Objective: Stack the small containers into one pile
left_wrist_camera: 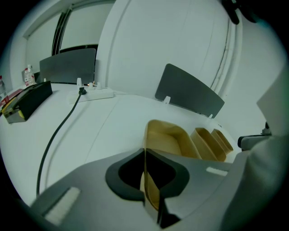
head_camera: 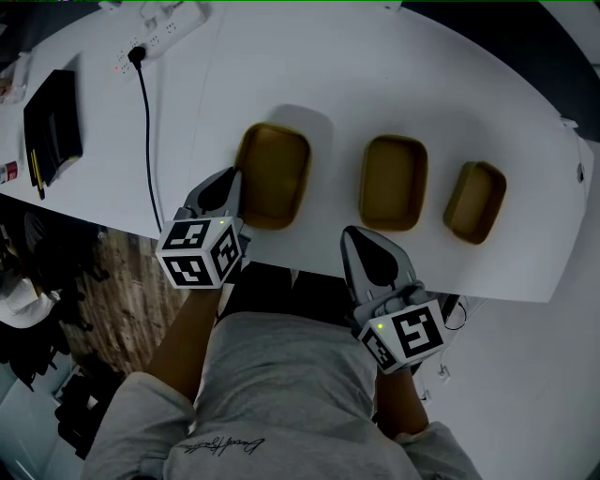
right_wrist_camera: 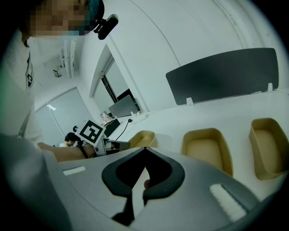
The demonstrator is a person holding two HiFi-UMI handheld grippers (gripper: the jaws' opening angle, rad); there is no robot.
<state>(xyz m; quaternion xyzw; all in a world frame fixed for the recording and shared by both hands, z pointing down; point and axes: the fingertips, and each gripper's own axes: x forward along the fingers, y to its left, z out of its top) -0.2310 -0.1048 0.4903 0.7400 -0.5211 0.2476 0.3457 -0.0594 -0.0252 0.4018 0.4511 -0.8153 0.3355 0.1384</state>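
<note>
Far left on the table (head_camera: 309, 66): a black case (head_camera: 52, 122), a power strip (head_camera: 173, 19) and its cable (head_camera: 145, 122), well apart from the work and seemingly no part of it.

Next, pinching the large container (head_camera: 273, 175) by its left long wall with the left gripper (head_camera: 232, 178), jaws drawn almost together on the thin tan wall, one pad inside and one outside. Gripped at the rim, probably for want of any other part thin enough to pinch, and to keep the hollow free for nesting. Sitting flat on the table, mouth up, long axis running away from the person toward the far edge, near end close to the table's near edge.

Then the middle container (head_camera: 394, 182), to the right and apart, mouth up, long axis likewise running away from the person. In front of it, at the table's near edge, the right gripper (head_camera: 359, 240), jaws closed on nothing, touching no container, aimed roughly toward the middle one. Likely waiting its turn.

Last, the small container (head_camera: 475, 202), farthest right, apart from its neighbour, mouth up, long axis slightly skewed, far end leaning right.

Set in a row from largest to smallest, so apparently meant to nest. Nothing stacked yet.
</note>
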